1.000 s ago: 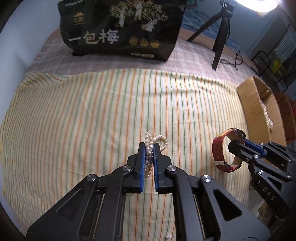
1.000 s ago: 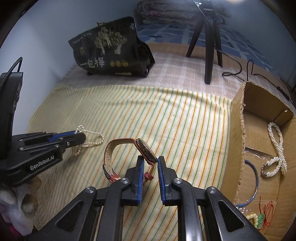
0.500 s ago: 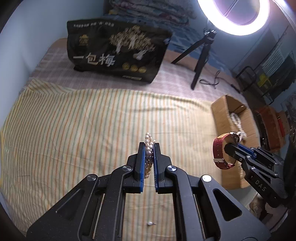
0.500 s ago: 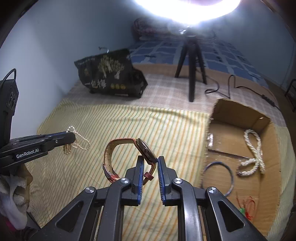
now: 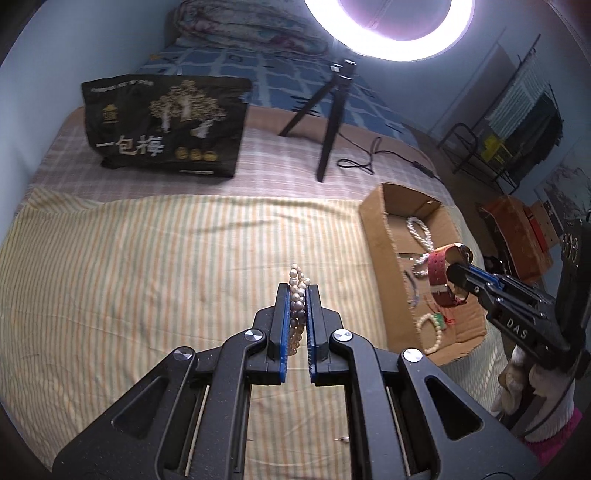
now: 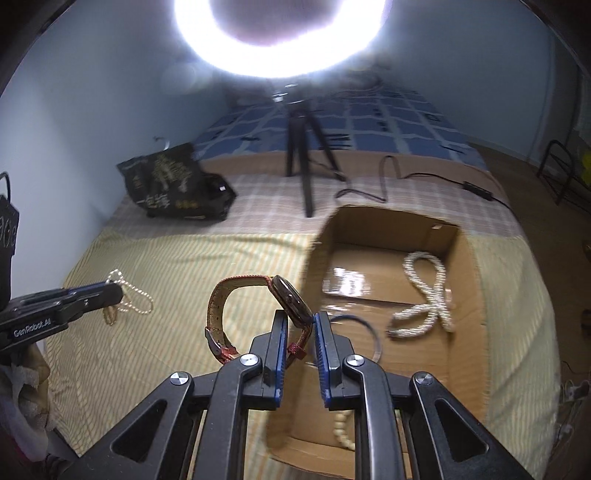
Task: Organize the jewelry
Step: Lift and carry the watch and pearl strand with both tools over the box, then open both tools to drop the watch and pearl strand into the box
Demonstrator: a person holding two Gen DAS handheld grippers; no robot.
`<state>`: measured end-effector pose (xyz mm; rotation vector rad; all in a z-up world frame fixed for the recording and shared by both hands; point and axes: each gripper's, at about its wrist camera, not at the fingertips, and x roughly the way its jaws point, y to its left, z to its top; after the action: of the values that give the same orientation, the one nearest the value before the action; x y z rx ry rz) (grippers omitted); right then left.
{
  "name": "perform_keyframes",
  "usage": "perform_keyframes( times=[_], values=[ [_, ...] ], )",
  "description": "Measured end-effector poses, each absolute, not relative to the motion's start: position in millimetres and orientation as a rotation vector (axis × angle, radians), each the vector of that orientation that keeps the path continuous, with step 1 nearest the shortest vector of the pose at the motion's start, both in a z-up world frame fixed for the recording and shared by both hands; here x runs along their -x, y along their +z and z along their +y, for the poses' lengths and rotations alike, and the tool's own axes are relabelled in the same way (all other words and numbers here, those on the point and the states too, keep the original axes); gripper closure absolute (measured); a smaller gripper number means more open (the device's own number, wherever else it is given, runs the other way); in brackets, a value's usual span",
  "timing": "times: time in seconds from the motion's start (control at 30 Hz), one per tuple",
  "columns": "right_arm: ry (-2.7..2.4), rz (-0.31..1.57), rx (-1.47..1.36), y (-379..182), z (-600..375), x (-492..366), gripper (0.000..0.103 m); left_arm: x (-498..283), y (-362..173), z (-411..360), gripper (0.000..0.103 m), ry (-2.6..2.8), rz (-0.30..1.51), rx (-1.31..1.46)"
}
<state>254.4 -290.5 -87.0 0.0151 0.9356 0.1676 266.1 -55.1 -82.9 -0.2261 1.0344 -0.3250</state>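
Both grippers pinching: left [image 5: 296, 295] pearls [image 5: 295, 306], right [image 6: 300, 321] watch [image 6: 255, 314]; striped bedsheet [image 5: 147, 266], ring light [image 5: 395, 29].

The right gripper [image 6: 300, 323] pinches a watch [image 6: 286, 301] with a red-brown strap, its blue-lined fingers [image 6: 280, 332] closed on the strap just below the dark dial. The watch hangs at the near left wall of an open cardboard box [image 6: 465, 280]. Inside the box lie a looped white pearl necklace [image 6: 424, 295], a thin dark bangle [image 6: 369, 328] and a pale bead bracelet [image 6: 341, 428] near the front. To the left, the left gripper [image 6: 110, 293] holds a pearl strand [image 6: 129, 299] above the striped bedsheet [image 6: 184, 266]. Behind stand a black bag [image 6: 177, 184], a tripod [image 6: 303, 147] and a bright ring light [image 6: 280, 37].
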Motion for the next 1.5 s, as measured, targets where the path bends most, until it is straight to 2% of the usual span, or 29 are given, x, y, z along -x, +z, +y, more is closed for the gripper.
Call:
perform_keyframes(
  times=[0.67,1.2,1.37,1.47,1.5],
  values=[
    [0.007,0.944,-0.115,-85,-401,-243,0.09,-253,-73,-176,0.097,-0.53,1.025,0.169],
    [0.007,0.975,-0.159,-99,-409,-263,0.09,-227,-85,-235,0.097,-0.597,1.028,0.035],
    [0.021,0.974,-0.16,-100,-403,-264,0.081,-220,-85,-244,0.097,-0.602,1.006,-0.018],
    [0.026,0.965,-0.155,-98,-401,-264,0.072,-217,-84,-247,0.097,-0.592,0.986,-0.05],
    [0.025,0.963,-0.151,-97,-400,-263,0.069,-216,-84,-248,0.094,-0.587,0.984,-0.06]
  ],
)
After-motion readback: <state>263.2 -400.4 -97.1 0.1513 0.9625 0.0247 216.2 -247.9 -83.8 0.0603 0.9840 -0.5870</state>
